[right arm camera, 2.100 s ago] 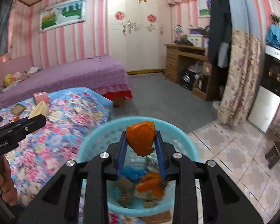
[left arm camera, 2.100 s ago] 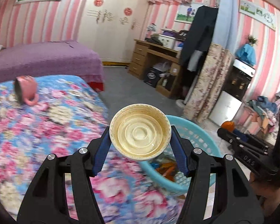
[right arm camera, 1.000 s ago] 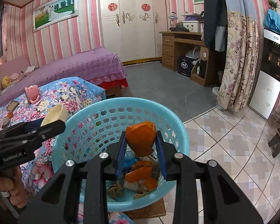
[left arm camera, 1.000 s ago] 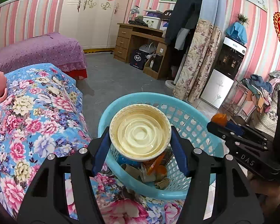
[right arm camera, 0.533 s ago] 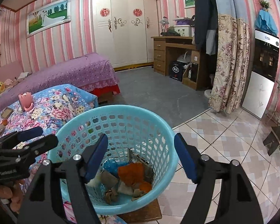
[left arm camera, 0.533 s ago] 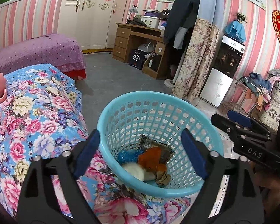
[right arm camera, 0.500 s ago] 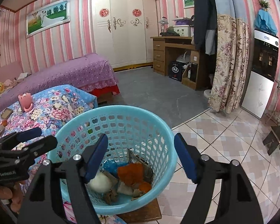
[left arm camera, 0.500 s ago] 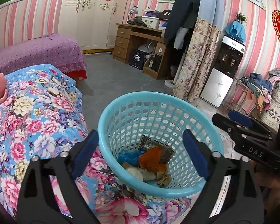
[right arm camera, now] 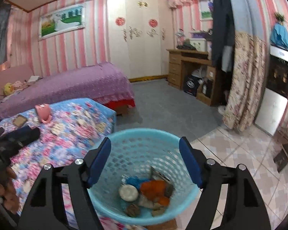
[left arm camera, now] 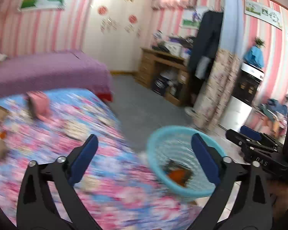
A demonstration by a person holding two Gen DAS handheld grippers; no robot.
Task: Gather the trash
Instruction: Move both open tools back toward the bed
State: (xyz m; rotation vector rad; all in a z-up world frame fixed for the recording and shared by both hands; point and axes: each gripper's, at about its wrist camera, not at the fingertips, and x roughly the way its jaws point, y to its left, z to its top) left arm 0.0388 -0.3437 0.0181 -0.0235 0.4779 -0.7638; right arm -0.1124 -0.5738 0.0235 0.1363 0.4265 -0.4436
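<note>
While both wrist views look out over a pink-striped bedroom, the biggest thing near the tools is the bed (right arm camera: 71,130) with its flowered cover, which lies ahead and to the left of the right hand-held gripper (right arm camera: 145,161) and fills the space under and left of the left hand-held gripper (left arm camera: 144,157). A purple bed (right arm camera: 67,88) stands farther ahead, beyond the flowered one.

Next in size is the blue basket (right arm camera: 144,134), which sits directly below and ahead of the right hand-held gripper, its far rim showing between the two blue pads. From the left hand-held gripper the same basket (left arm camera: 157,140) lies ahead and to the right, partly behind the right-side finger; that view is smeared by motion.

Inside the basket lies the trash (right arm camera: 146,193): an orange peel (right arm camera: 152,186) near the middle, a pale round cup (right arm camera: 128,192) touching its left side, a blue scrap behind them, and brownish bits toward the near wall.

The right hand-held gripper stands wide apart with nothing between its pads, only the basket below. The left hand-held gripper has its jaws opening, spread very wide and empty. Each tool shows at the edge of the other's view, and a person's hand (right arm camera: 3,187) wraps the left one's handle.

A pink mug (right arm camera: 43,113) lies on its side on the flowered bed, well ahead and left of both tools, with a small flat card (right arm camera: 20,120) just left of it.
</note>
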